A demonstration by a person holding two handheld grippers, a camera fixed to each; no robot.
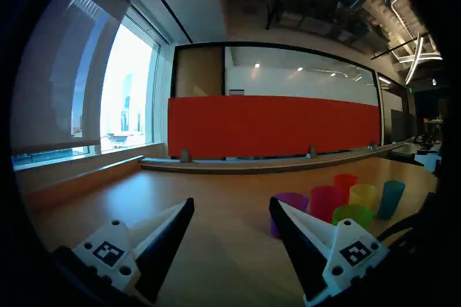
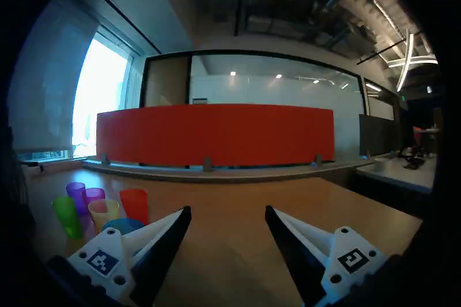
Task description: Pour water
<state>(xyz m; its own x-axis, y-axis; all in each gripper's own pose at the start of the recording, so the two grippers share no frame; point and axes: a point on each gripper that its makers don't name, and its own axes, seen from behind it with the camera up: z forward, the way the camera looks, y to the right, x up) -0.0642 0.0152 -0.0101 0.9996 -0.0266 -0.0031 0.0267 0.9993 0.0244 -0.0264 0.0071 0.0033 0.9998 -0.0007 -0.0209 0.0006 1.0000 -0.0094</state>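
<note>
Several coloured plastic cups stand in a cluster on the wooden table (image 1: pixel 230 192). In the left gripper view they sit at the right: a purple cup (image 1: pixel 294 202) just behind the right finger, a pink cup (image 1: pixel 324 203), a red cup (image 1: pixel 344 184), a yellow cup (image 1: pixel 363 196), a green cup (image 1: pixel 352 215) and a blue cup (image 1: pixel 391 198). My left gripper (image 1: pixel 230 213) is open and empty. In the right gripper view the cups are at the left: green cup (image 2: pixel 68 215), purple cup (image 2: pixel 76 194), yellow cup (image 2: pixel 104 212), red cup (image 2: pixel 134 203), blue cup (image 2: pixel 123 226). My right gripper (image 2: pixel 227 216) is open and empty.
A long red partition (image 1: pixel 271 125) runs along the table's far edge. A window (image 1: pixel 124 97) and a low ledge lie to the left. Another desk (image 2: pixel 403 171) with dark items stands at the right. The table ahead of both grippers is bare wood.
</note>
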